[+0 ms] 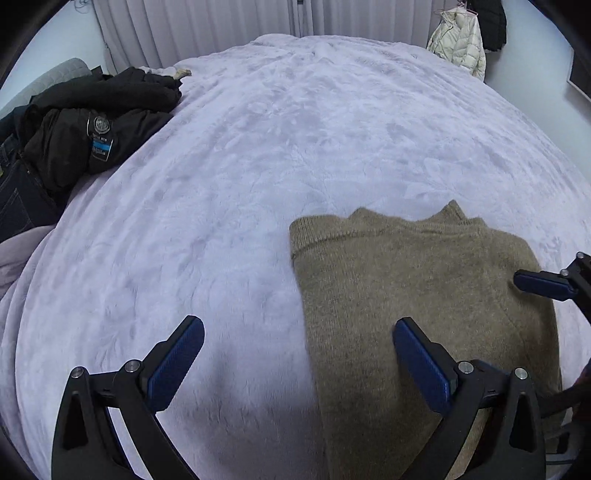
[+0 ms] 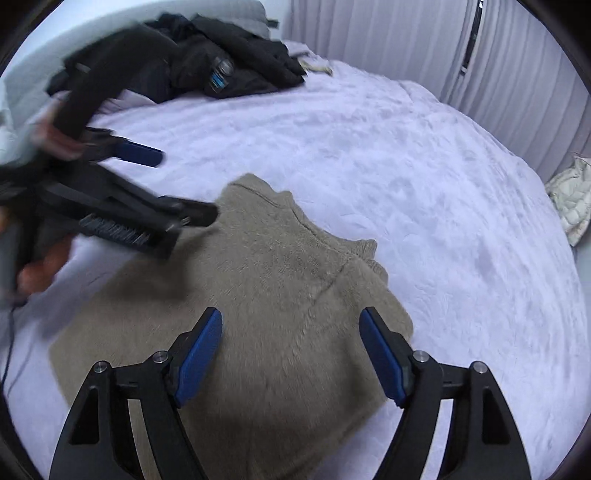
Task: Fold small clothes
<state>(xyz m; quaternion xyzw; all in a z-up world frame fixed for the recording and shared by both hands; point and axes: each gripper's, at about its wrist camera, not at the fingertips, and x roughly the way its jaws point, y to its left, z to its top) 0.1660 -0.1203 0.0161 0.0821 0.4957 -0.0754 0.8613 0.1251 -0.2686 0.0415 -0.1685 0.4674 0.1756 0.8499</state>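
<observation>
A tan knitted sweater lies folded on the lavender fleece bed cover, its collar pointing away from me. My left gripper is open and empty, hovering over the sweater's left edge. My right gripper is open and empty above the middle of the sweater. One blue fingertip of the right gripper shows at the right edge of the left wrist view. The left gripper shows blurred at the left of the right wrist view, also open.
A pile of black clothes with dark jeans lies at the far left of the bed; it also shows in the right wrist view. A cream puffer jacket hangs by the curtains.
</observation>
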